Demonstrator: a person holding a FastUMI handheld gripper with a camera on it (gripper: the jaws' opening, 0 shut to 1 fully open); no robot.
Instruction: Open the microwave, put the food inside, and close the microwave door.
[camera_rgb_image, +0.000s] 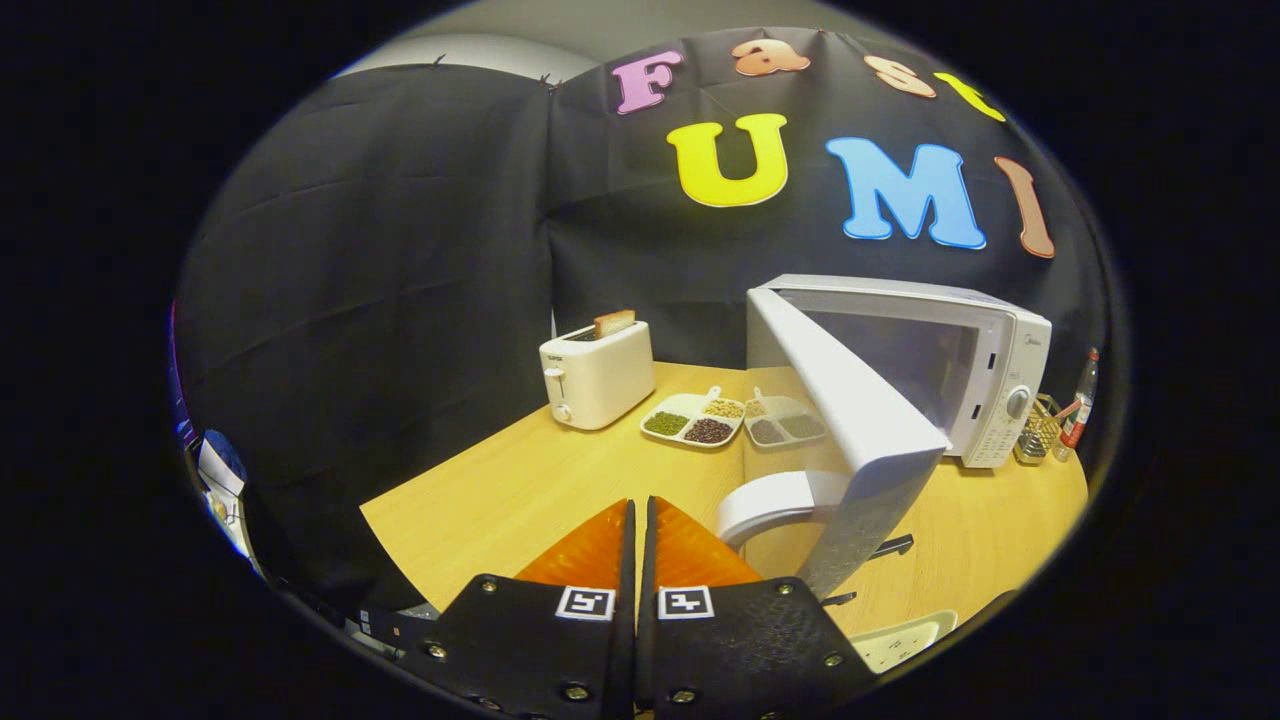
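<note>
The white microwave (985, 385) stands at the back right of the wooden table (520, 490). Its door (860, 430) is swung wide open toward me, edge-on, just ahead and right of my fingers. A white rounded dish (765, 503) sits on the table beside the door's lower edge; its contents are hidden. Part of a white divided plate (905, 638) lies close by, right of my fingers. My gripper (640, 508) is shut with nothing between its fingers, low over the table's near edge.
A white toaster (597, 375) with a bread slice stands at the back left. Two divided trays of beans (695, 418) (785, 418) lie between the toaster and the microwave. A wire basket (1038, 428) and a bottle (1080, 400) stand right of the microwave.
</note>
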